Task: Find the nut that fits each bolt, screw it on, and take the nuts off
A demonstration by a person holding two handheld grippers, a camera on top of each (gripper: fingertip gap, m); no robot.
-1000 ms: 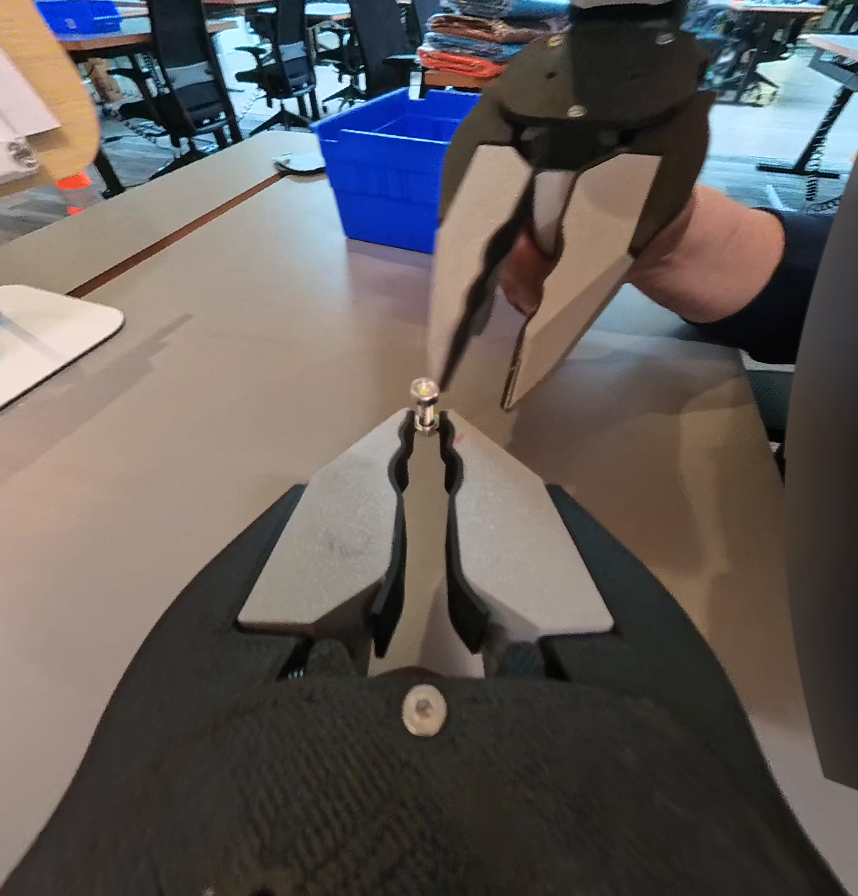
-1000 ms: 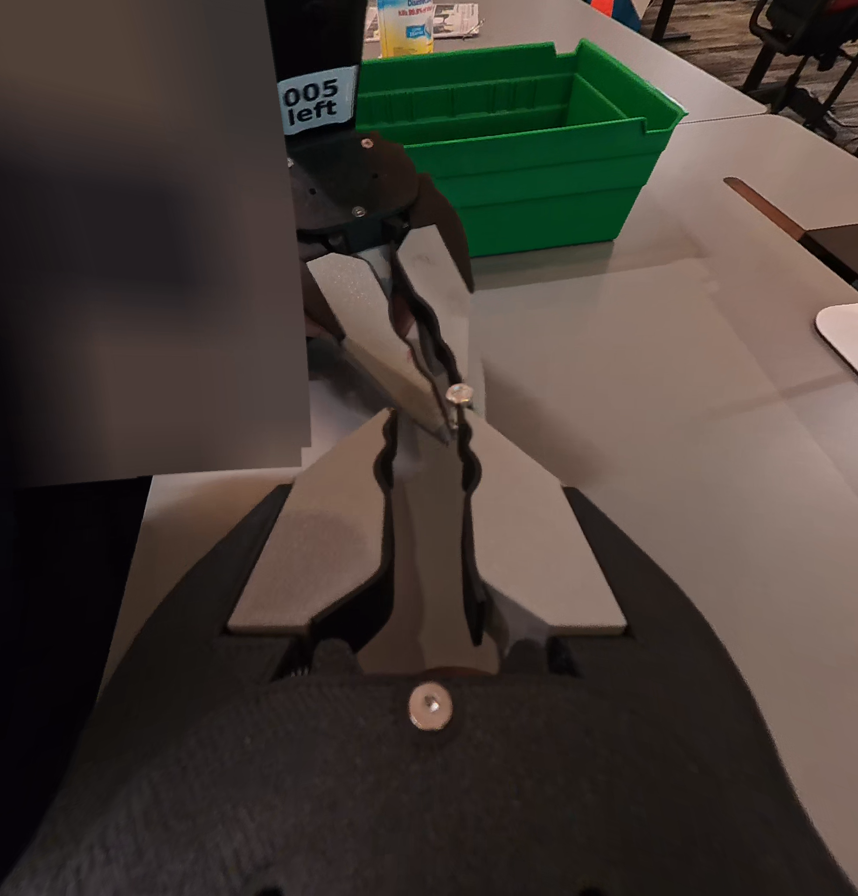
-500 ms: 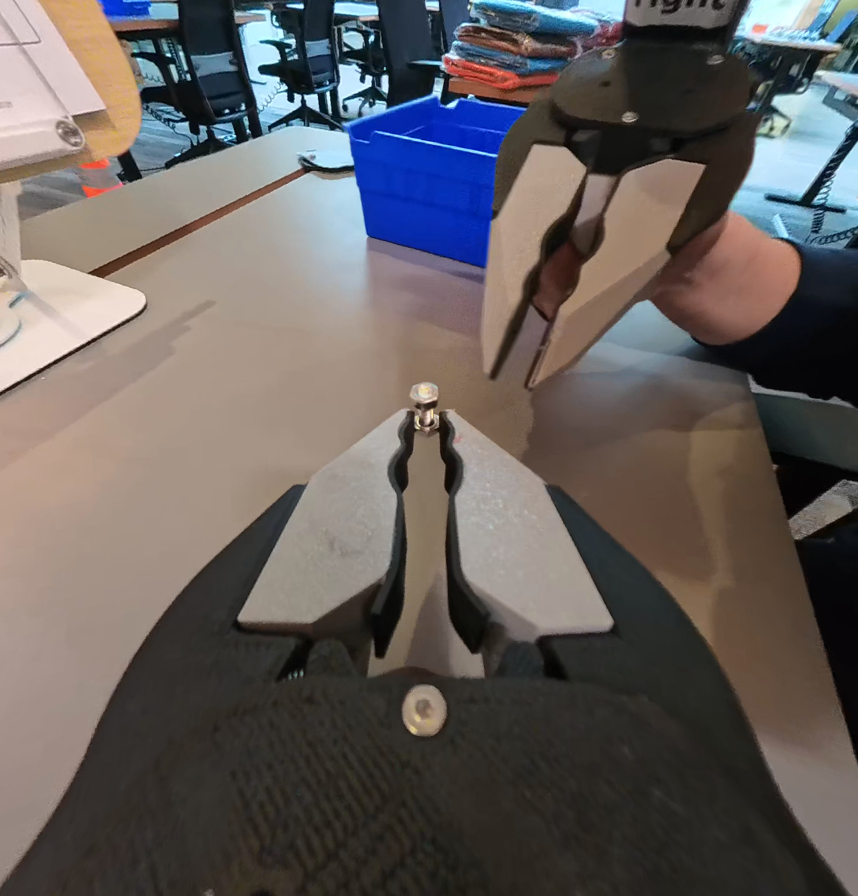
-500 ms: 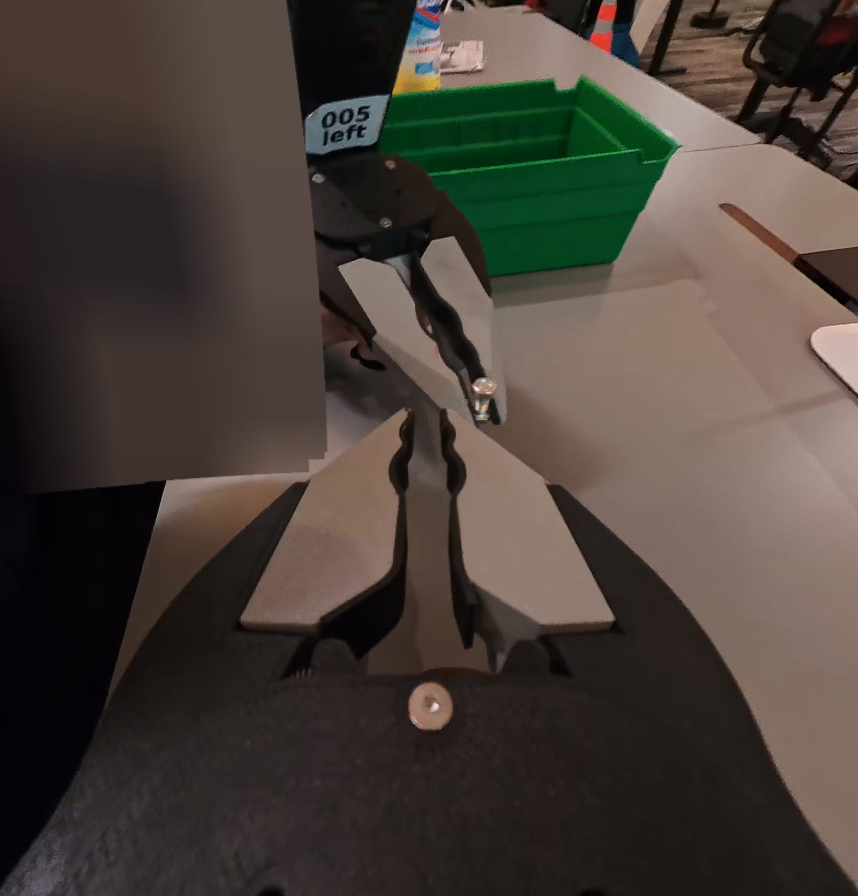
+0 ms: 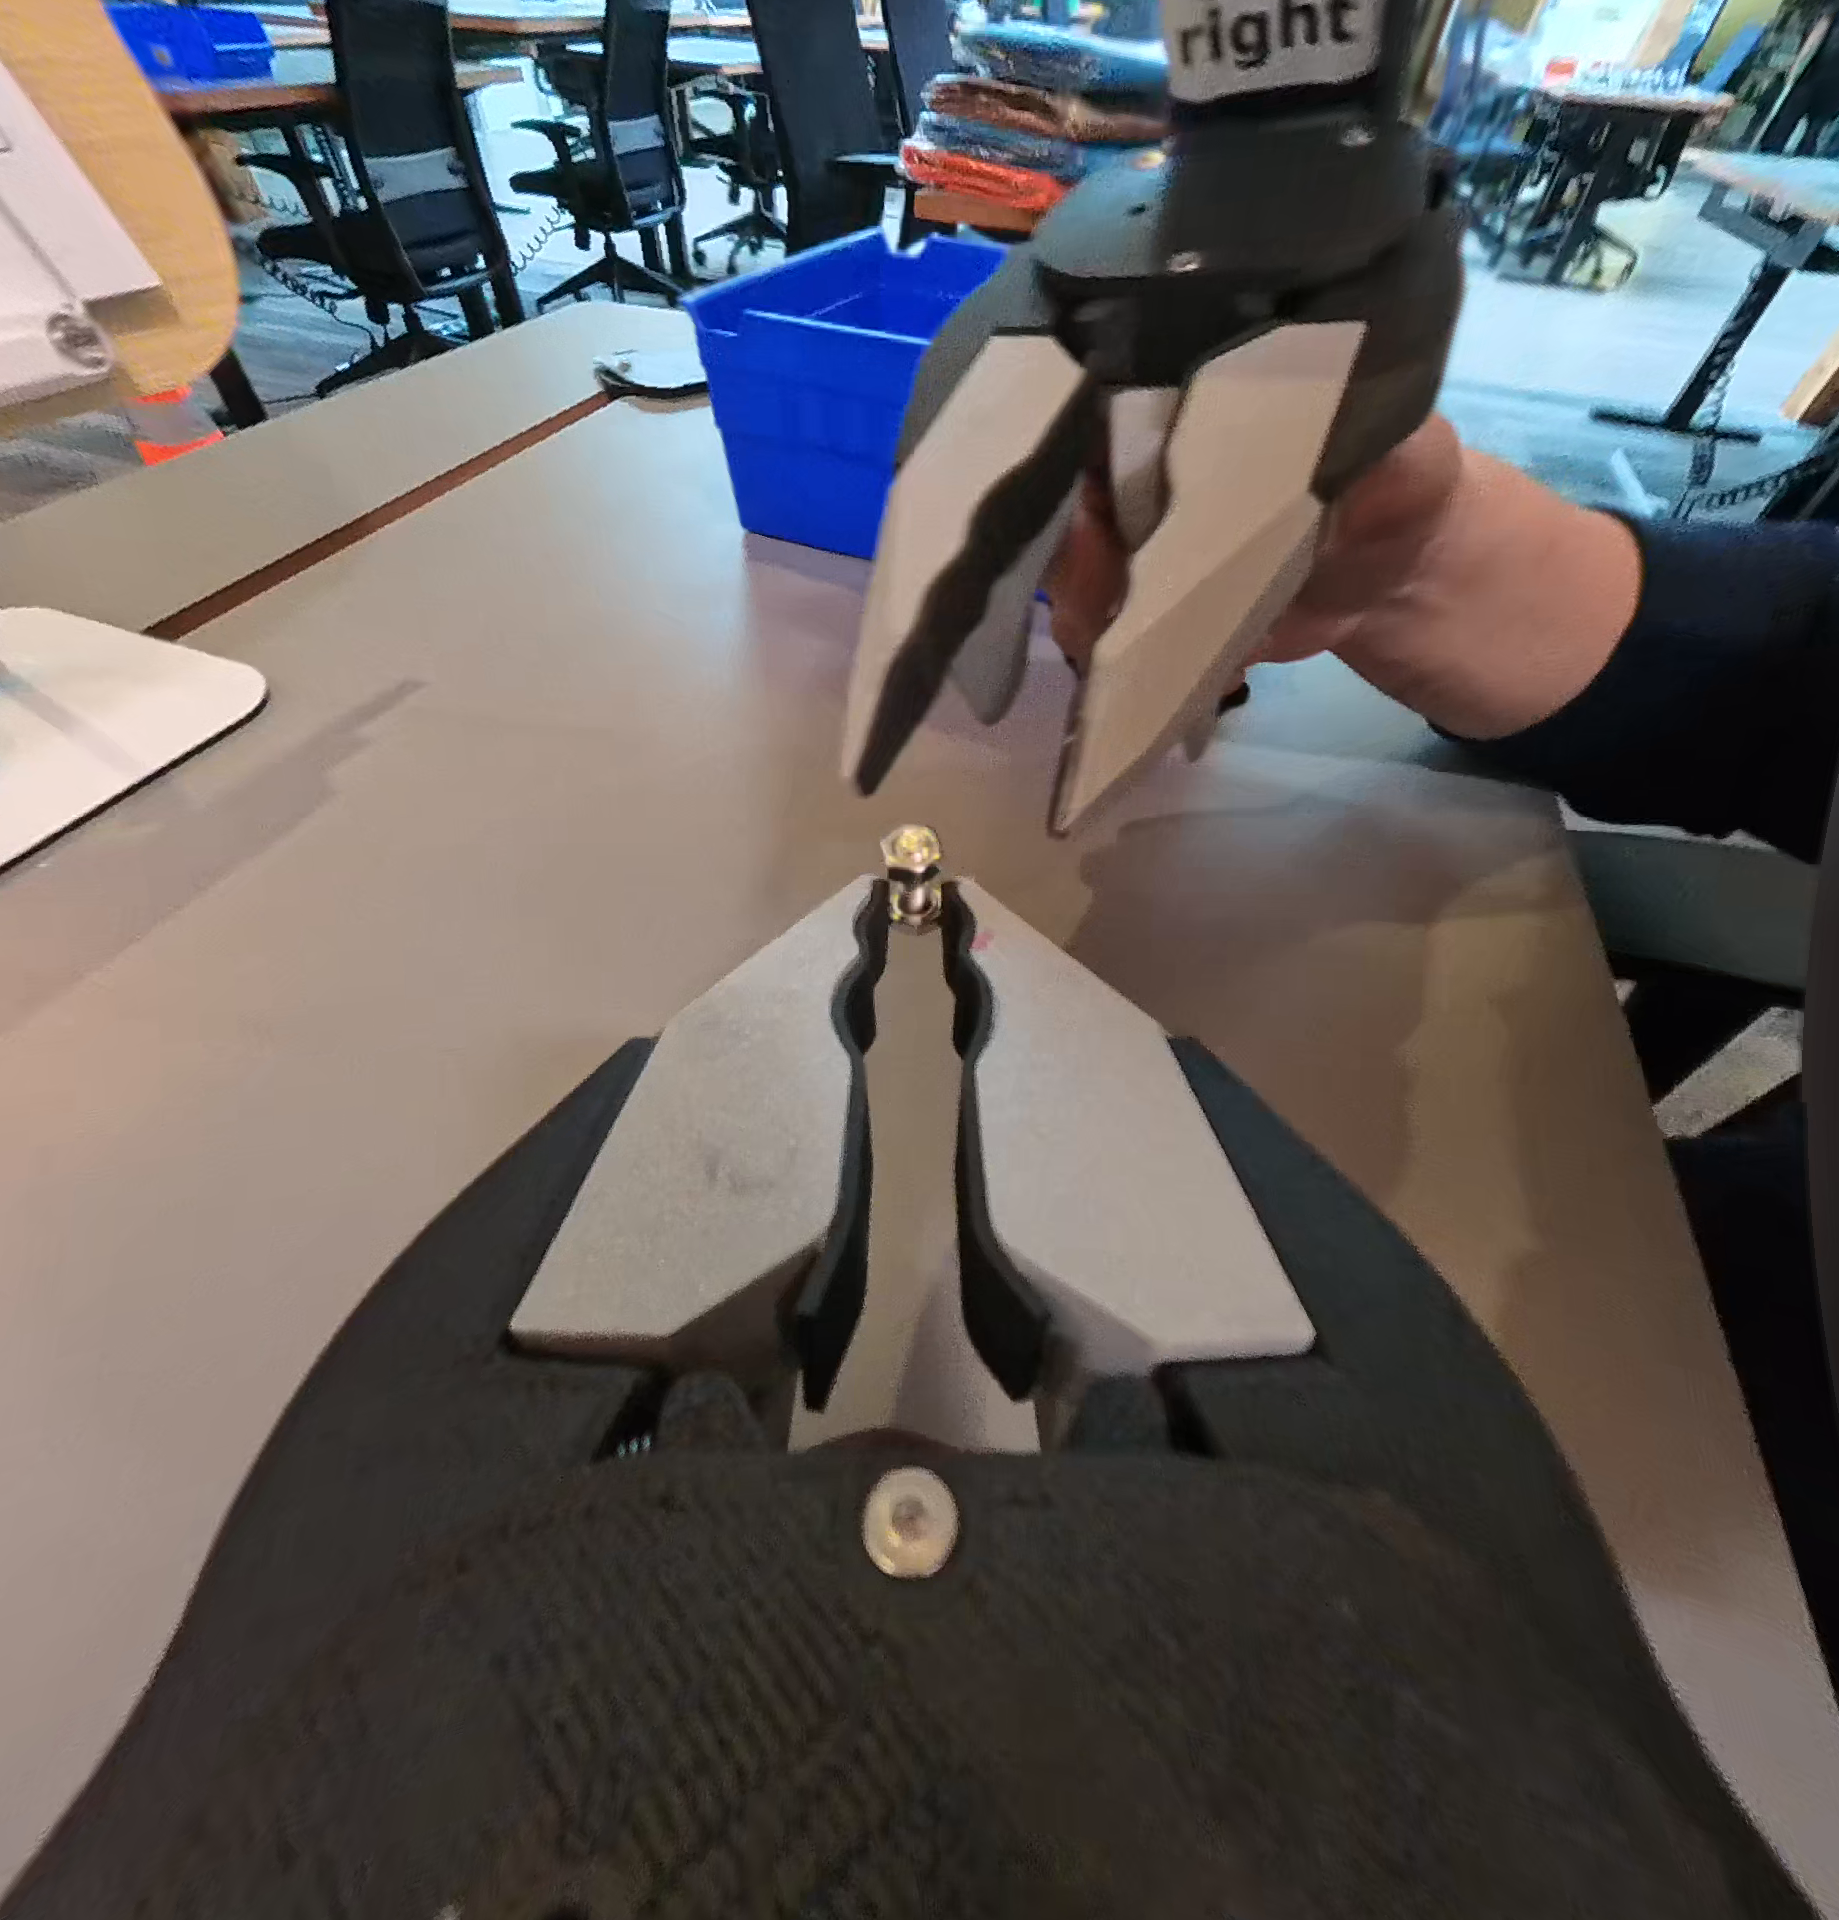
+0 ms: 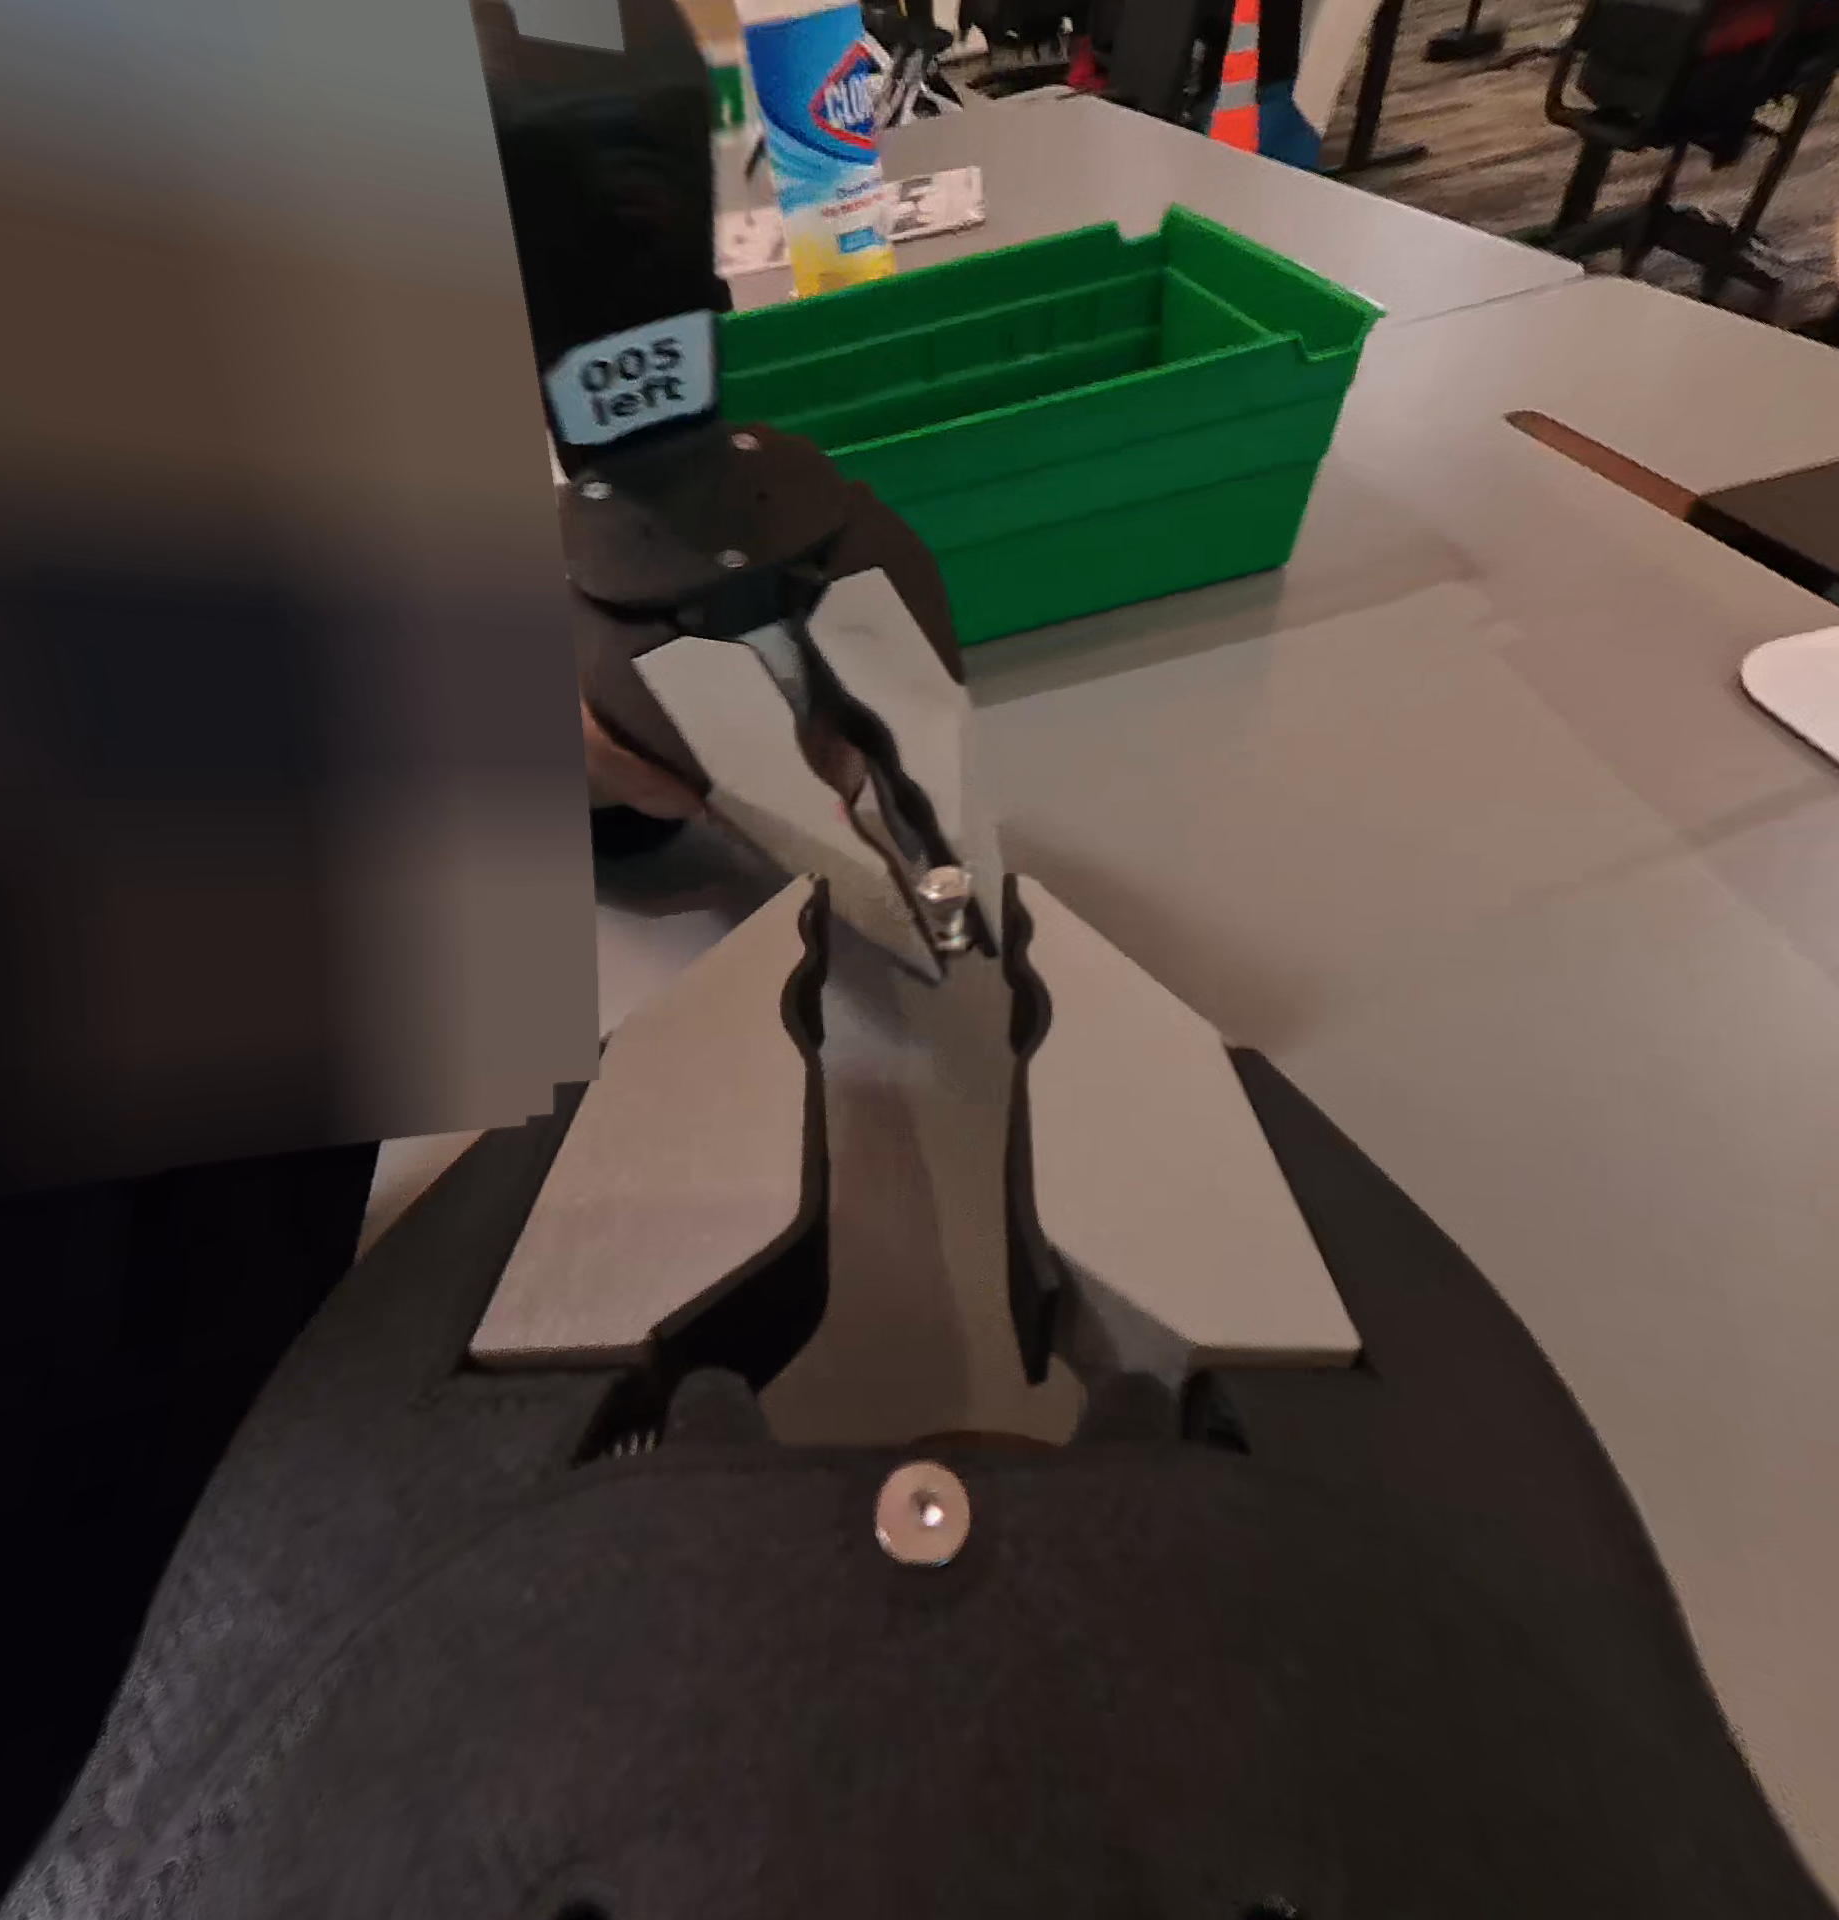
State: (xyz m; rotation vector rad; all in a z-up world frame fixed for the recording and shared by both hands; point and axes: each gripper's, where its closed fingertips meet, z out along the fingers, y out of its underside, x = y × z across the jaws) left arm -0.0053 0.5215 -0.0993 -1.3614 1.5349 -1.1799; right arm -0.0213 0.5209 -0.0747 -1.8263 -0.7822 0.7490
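Note:
My left gripper (image 5: 913, 904) is shut on a small silver bolt (image 5: 913, 878) and holds it upright at its fingertips above the grey table (image 5: 479, 831). A hex part, head or nut, sits at the bolt's top end. My right gripper (image 6: 910, 883) is open, its jaws either side of the bolt (image 6: 946, 906) without touching it. In the left wrist view the right gripper (image 5: 962, 800) hangs just above and behind the bolt, tips pointing down. In the right wrist view the left gripper (image 6: 951, 940) comes in from the upper left.
A blue bin (image 5: 821, 416) stands behind the right gripper. A green bin (image 6: 1050, 499) stands behind the left gripper, with a cleaner bottle (image 6: 827, 156) beyond it. A white stand base (image 5: 84, 727) lies at the table's left. A hand (image 5: 1414, 603) holds the right gripper. Left and right tips are no more than a few centimetres apart.
Half a second ago the right gripper was nearly shut and drawn back from the bolt. Now it is open and has come back to the bolt. The left gripper keeps its hold.

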